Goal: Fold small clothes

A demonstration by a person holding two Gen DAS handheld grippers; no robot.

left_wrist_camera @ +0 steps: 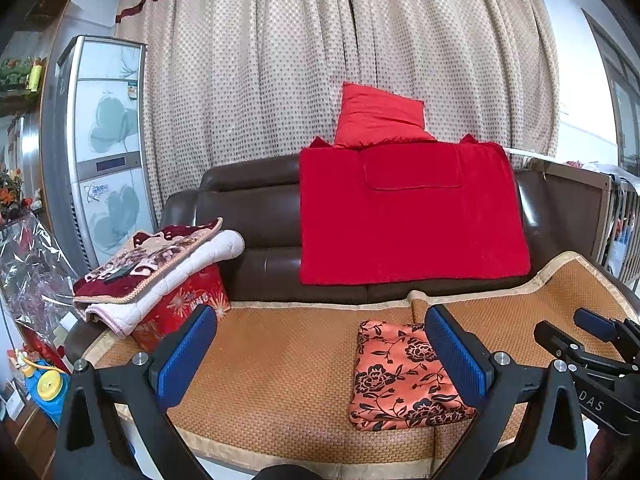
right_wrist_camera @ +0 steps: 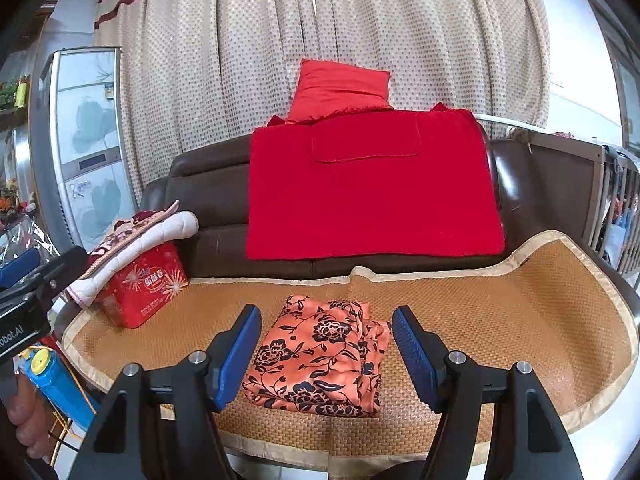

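An orange cloth with black flowers [left_wrist_camera: 402, 380] lies folded into a compact rectangle on the woven mat [left_wrist_camera: 280, 360] of the sofa seat. It also shows in the right wrist view [right_wrist_camera: 324, 360]. My left gripper [left_wrist_camera: 320, 352] is open and empty, held back from the mat, with the cloth just inside its right finger. My right gripper [right_wrist_camera: 326, 348] is open and empty, above the cloth's near edge, fingers on either side without touching. The right gripper also appears at the right edge of the left wrist view [left_wrist_camera: 592, 344].
A red blanket [right_wrist_camera: 372, 192] hangs over the brown sofa back, with a red pillow [right_wrist_camera: 340, 92] on top. A red box [right_wrist_camera: 144, 292] under folded blankets [left_wrist_camera: 156, 264] stands at the mat's left end. A crib rail [right_wrist_camera: 616, 208] is at the right.
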